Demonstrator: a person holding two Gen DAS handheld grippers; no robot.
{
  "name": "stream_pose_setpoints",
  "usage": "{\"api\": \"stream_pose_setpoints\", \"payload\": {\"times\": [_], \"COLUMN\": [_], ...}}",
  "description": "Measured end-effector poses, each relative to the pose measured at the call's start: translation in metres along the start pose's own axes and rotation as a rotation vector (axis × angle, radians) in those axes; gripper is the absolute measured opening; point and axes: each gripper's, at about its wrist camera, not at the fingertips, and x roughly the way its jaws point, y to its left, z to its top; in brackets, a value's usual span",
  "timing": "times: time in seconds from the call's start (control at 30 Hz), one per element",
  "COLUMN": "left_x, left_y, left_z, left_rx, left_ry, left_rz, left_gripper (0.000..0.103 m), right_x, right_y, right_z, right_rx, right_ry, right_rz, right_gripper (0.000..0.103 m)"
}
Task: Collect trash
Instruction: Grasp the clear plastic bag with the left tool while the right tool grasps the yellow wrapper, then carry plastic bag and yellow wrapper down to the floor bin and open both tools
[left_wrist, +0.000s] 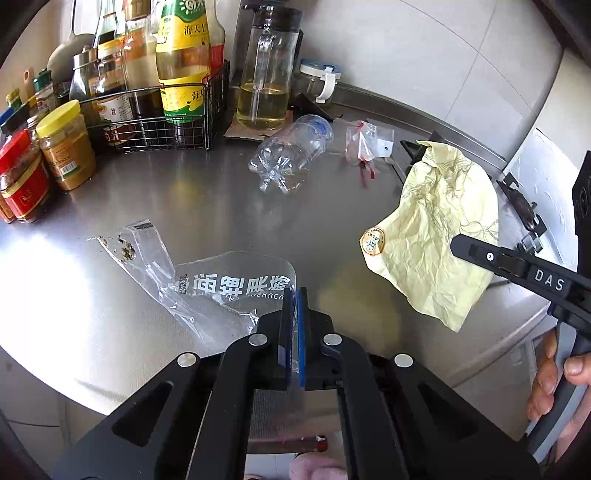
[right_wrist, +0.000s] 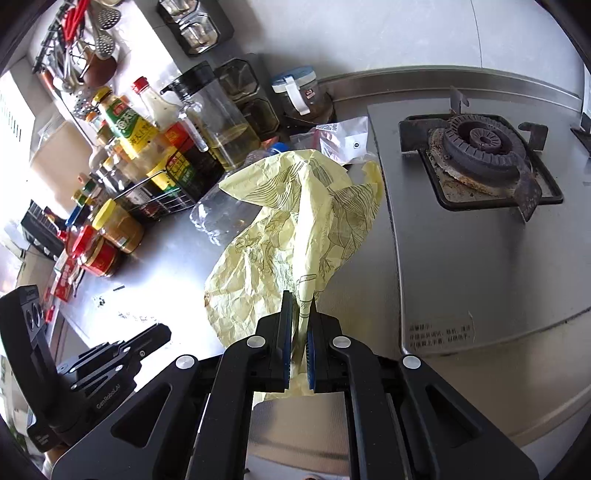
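Stainless steel counter (left_wrist: 166, 192), dull and streaked with glare, carrying a wire rack (left_wrist: 162, 122) of sauce bottles, yellow-lidded and red-lidded jars at far left, and a tall oil dispenser (left_wrist: 264, 81) toward the back wall. Clear plastic bag (left_wrist: 221, 288) with white printed characters clamped between the blue pads of the left hand-held gripper (left_wrist: 295, 295) — jaws fully clenched on its edge, the rest of the bag trailing off to the left over the counter, crumbs showing in its far corner. Pale yellow crumpled paper wrapper (right_wrist: 295, 236), printed with fine line drawings, pinched at its lower edge by the right hand-held gripper (right_wrist: 299, 299), jaws clenched on it, the sheet hanging free above the counter beside the gas stove (right_wrist: 480, 155). Same wrapper (left_wrist: 436, 229) visible from the left wrist view, round sticker on its lower left corner, gripped from the right by the black finger marked DAS. Still lying on the counter: an empty clear plastic bottle (left_wrist: 291, 155) on its side with a blue cap, and just to its right a small clear packet (left_wrist: 364, 142) with red markings — both well apart from either gripper.
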Motion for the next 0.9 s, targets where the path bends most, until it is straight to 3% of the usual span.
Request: {"api": "stream_pose_setpoints", "payload": {"times": [0.53, 0.73, 0.9], "left_x": [-0.092, -0.084, -0.046], "left_y": [-0.008, -0.003, 0.004], "left_z": [-0.125, -0.183, -0.221], "left_rx": [0.058, 0.055, 0.054], "left_ry": [0.004, 0.066, 0.166], "left_rz": [-0.081, -0.108, -0.121], "left_gripper": [0.001, 0.001, 0.001], "right_x": [-0.078, -0.058, -0.02], "right_y": [0.051, 0.041, 0.027], "right_z": [-0.133, -0.189, -0.226], "right_rx": [-0.047, -0.029, -0.03], "right_ry": [0.024, 0.135, 0.239], "right_rz": [-0.022, -0.062, -0.131], "right_gripper": [0.008, 0.008, 0.008]}}
